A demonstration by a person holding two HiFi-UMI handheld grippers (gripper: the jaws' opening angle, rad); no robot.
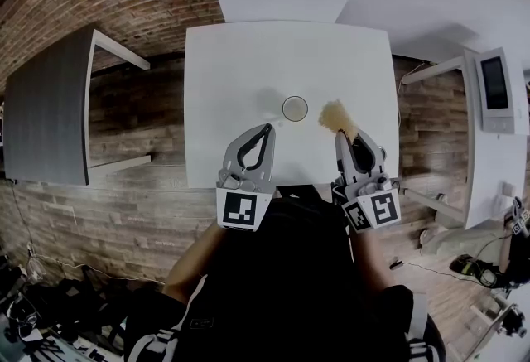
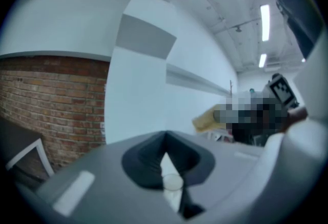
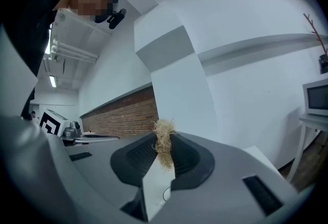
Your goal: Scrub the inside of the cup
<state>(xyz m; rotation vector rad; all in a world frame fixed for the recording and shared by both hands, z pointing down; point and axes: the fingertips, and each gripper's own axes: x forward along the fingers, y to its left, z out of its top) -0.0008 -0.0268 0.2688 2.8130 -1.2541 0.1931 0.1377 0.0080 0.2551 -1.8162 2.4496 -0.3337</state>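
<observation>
Head view: both forearms reach forward from the body and hold the grippers side by side over the near edge of the white table point(image 1: 248, 62), jaws pointing away from the person. The cup point(image 1: 295, 108) stands upright on the table, just ahead of the grippers and between their lines. The left gripper point(image 1: 267, 130) stops short of it. The right gripper point(image 1: 344, 137) carries a straw-coloured scrubber point(image 1: 334, 115) just right of the cup.

Left gripper view: the jaws meet at their tips with nothing between them. The cup point(image 2: 172, 182) shows below them on the table, apart from the pads, and the scrubber point(image 2: 206, 119) hangs off to the right.

Right gripper view: the jaws point about level and are clamped on the fibrous scrubber point(image 3: 163, 136), whose tuft sticks up above the pads.
</observation>
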